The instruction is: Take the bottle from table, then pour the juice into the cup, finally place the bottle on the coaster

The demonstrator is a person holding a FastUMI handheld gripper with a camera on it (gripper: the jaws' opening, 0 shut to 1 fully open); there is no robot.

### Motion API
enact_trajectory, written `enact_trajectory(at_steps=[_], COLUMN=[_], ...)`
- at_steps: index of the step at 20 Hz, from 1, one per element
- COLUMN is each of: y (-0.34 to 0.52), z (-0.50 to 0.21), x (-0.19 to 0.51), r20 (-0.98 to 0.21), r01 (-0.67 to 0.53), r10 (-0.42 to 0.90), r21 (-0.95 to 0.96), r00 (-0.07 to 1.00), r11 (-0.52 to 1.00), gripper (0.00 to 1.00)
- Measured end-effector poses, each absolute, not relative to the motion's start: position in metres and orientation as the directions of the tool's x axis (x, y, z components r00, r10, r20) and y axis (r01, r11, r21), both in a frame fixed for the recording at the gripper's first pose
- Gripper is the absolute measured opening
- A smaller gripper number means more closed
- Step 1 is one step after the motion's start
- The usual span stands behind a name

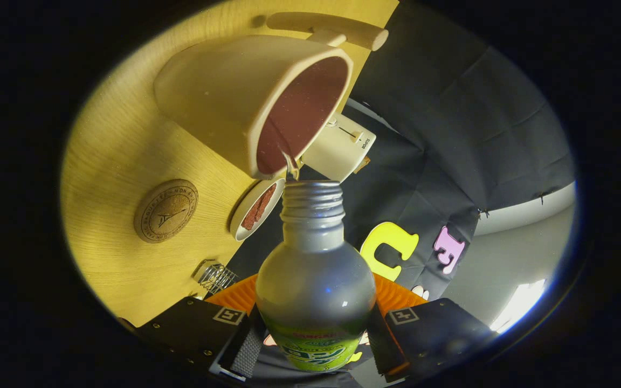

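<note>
**Bottle tipped over the cup**

Between the two fingers of the hand-held gripper sits the bottle. Both fingers press on its round sides, one at each side, so the grip is closed on it. The bottle is silvery grey with a green label low down. Its cap is off and you can see the screw ridges at the neck.

Straight ahead, at twelve o'clock from the fingers, the open mouth of the bottle points at the cup. A thin stream of juice runs from the bottle mouth over the rim of the cup. The cup is pale cream outside and reddish brown inside. It stands on the yellow wood desk.

At ten o'clock from the bottle lies the round cork coaster, flat on the desk and well apart from the cup. It has nothing on it.

Just beside the bottle neck, at about ten o'clock, is a small white dish with something reddish brown in it. Beyond the cup, at one o'clock, is a white box-like thing with a slider on it. At twelve o'clock, past the cup, is a pale wooden peg. Close to the left finger lies a small clear thing with wire; I cannot tell what it is.
</note>
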State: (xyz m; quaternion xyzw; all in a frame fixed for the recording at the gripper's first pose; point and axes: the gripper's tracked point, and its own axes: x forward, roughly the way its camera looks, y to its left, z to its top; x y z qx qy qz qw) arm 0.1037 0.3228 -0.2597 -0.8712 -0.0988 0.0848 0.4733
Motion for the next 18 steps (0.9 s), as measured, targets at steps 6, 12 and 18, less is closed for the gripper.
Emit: enact_trajectory(at_steps=[6, 12, 18], y=[0.331, 0.334, 0.338], z=[-0.249, -0.247, -0.248], x=[0.102, 0.098, 0.096], r20=[-0.048, -0.056, -0.067], r01=[0.119, 0.125, 0.135], r10=[0.265, 0.27, 0.278], r21=[-0.807, -0.784, -0.751], r00=[0.963, 0.961, 0.958], r11=[-0.579, -0.608, -0.646], gripper=[0.81, 0.81, 0.81])
